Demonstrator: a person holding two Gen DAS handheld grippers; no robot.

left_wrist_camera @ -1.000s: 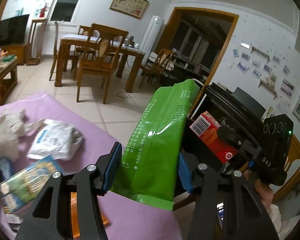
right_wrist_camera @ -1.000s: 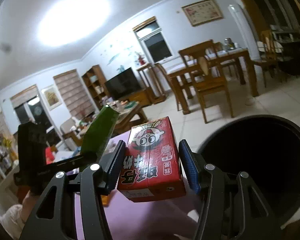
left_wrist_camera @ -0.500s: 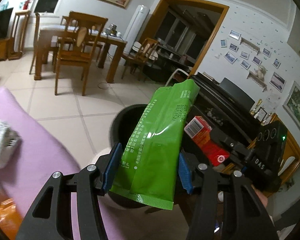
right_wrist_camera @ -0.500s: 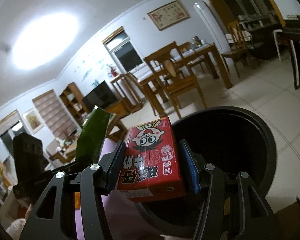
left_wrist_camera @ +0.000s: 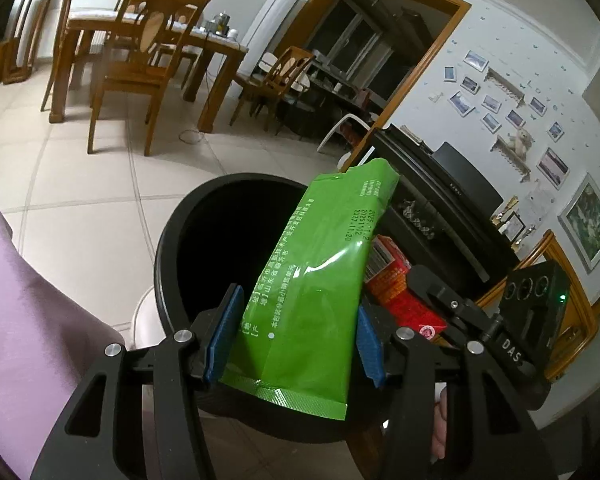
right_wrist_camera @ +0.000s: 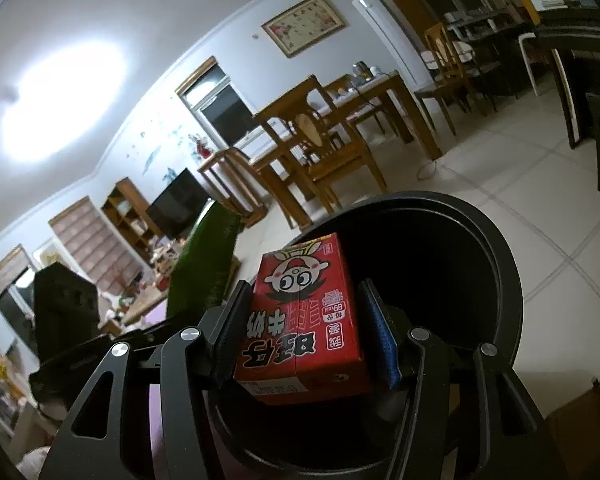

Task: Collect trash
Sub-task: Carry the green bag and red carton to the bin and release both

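- The left gripper (left_wrist_camera: 296, 334) is squeezing a green packet (left_wrist_camera: 312, 280). The packet sits right between its two blue pads and sticks up and forward past the tips.
- The right gripper (right_wrist_camera: 306, 334) is squeezing a red drink carton (right_wrist_camera: 300, 320). The carton fills the space between its pads, with the cartoon face pointing away from the handle.
- Both pieces of trash are held tight. Neither one is in the bin yet.
- The black bin (left_wrist_camera: 172, 240) is just past the tips of both grippers and below them. Its dark open mouth is under the green packet in the left view and behind the red carton (left_wrist_camera: 396, 292) in the right view.
- The two grippers are close side by side over the bin. From the right view, the green packet (right_wrist_camera: 204, 264) shows just to the left of the jaws.
- I think this step is the drop: the trash has been carried to the bin and now waits above it.
- Next, each gripper needs to let its pads spread apart so the trash falls in.
- The packet is long and leans over the rim, so I think it should tip a bit more toward the hole first.
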